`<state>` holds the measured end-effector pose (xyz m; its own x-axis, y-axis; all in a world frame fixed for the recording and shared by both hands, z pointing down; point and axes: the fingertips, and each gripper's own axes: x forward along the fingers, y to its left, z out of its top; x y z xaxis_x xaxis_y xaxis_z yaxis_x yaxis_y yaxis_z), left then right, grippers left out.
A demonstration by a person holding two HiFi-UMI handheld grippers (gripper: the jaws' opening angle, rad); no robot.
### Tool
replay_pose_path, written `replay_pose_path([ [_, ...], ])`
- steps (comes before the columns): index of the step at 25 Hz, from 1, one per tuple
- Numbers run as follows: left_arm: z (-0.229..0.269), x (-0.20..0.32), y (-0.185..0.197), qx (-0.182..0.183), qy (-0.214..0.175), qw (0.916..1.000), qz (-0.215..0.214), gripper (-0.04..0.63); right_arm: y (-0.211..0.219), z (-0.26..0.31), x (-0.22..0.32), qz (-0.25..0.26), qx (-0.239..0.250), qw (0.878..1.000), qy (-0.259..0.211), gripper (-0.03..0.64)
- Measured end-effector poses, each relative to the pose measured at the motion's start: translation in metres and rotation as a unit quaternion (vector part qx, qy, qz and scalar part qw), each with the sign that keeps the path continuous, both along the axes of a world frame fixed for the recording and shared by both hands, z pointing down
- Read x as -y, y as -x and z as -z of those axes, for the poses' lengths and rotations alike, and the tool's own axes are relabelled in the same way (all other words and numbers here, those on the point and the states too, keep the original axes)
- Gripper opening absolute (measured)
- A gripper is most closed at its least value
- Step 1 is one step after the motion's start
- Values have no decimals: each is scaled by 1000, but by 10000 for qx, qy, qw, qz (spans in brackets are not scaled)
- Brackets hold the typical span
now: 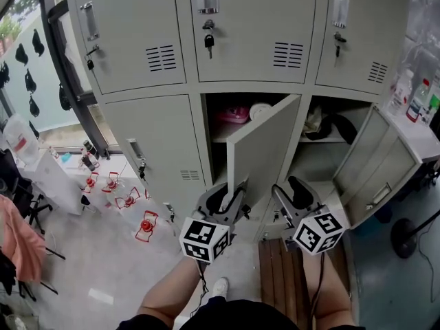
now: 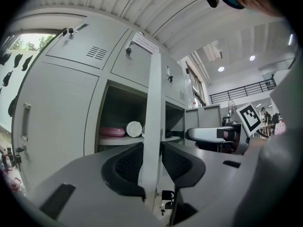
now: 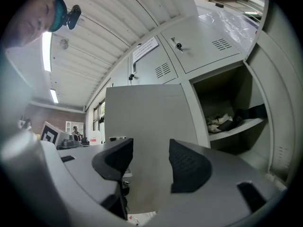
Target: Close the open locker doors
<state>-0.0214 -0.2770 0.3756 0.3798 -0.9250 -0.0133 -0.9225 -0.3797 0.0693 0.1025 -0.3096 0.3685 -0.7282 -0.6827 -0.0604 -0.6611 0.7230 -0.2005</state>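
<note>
While the middle locker door [image 1: 261, 150] stands half open in the lower row, its free edge is pinched between the jaws of the left gripper [image 2: 152, 161]; the jaws of the right gripper [image 3: 150, 162] are held spread and empty before that door's inner face; the right locker door [image 1: 377, 158] is swung wide open

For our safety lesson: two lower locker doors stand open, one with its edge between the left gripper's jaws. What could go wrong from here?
1. The left gripper straddles the free edge of the middle door; if the door is swung fully shut, the gripper may be pinched against the frame.
2. The dark item in the right compartment sits near the front and might jam the right door.
</note>
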Motion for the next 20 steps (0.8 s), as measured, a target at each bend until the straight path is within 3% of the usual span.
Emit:
replay_pose_path([
  [10,-2,25,42,-22,9,9999,167,144,60,-10,26,243,-52,9997,83,229],
  [20,-2,50,68,-29,-39,9998,174,153,94,-16,49,275,-76,9995,142,227],
])
